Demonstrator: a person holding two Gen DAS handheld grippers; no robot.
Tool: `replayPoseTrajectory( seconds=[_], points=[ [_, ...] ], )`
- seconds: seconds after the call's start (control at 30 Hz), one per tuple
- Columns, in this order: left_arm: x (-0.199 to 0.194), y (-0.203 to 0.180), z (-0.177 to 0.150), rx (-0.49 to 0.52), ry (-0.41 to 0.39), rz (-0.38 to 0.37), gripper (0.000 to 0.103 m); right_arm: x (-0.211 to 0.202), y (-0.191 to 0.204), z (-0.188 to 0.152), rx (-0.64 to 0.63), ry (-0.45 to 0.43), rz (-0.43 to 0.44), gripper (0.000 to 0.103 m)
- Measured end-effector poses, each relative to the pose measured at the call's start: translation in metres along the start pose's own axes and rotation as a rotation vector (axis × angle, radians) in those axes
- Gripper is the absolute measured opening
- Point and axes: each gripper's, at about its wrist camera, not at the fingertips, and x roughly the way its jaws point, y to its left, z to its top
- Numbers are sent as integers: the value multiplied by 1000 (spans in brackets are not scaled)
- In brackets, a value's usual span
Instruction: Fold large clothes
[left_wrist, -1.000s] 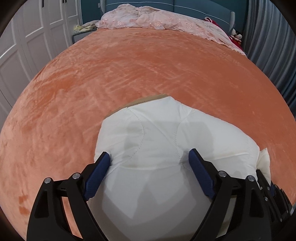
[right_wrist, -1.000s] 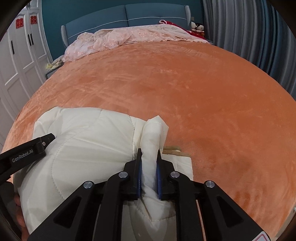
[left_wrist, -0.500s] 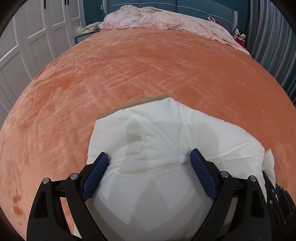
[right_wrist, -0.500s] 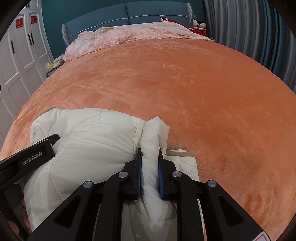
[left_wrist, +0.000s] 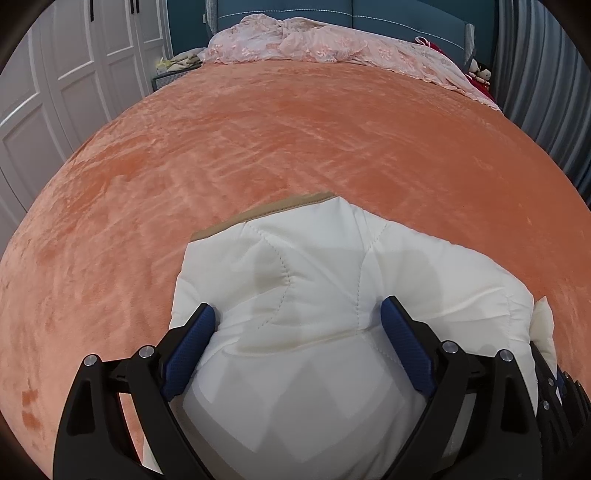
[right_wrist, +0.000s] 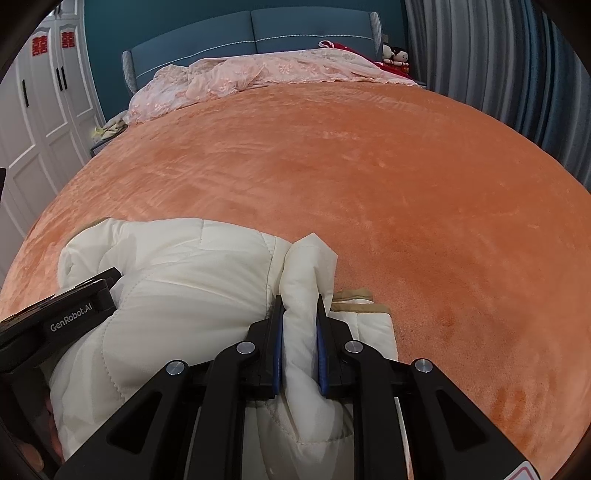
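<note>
Cream quilted padded jacket (left_wrist: 332, 295), folded to a compact bundle at the near edge of the orange plush bed (left_wrist: 295, 147).
The left gripper (left_wrist: 295, 325) still straddles the bundle, fingers spread wide; the right gripper (right_wrist: 299, 328) stays clamped on a protruding fold. Over the last second little has shifted, so the fold looks nearly finished.

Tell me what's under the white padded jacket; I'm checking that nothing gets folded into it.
Around the white padded jacket only the orange blanket shows, plus the jacket's own tan trim poking out. Anything beneath its bulk is covered.
</note>
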Motion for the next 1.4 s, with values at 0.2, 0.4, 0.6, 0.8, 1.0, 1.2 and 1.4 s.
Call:
replayPoseTrajectory(
  seconds=[0.2,0.4,0.6,0.8,1.0,1.2,1.4],
  points=[
    [-1,2,4,-8,24,-9,90,-5,-7,5,35,17,54,18],
    [-56,26,-5,0,54,-52,89,-84,-23,2,37,-3,99,14],
    [-91,38,-47,-17,68,-52,89,-97,-19,-40,-62,73,55,9],
    [-104,48,-56,-21,93,-61,94,-107,-27,-40,-45,73,76,16],
    [-103,99,-68,-221,202,-253,98,-115,-58,-42,91,133,207,55],
    [-68,133,-94,-453,322,-512,98,-93,-74,-62,255,229,368,69],
    [-51,128,-99,-478,323,-627,98,-51,-87,-78,475,320,554,77]
  ],
)
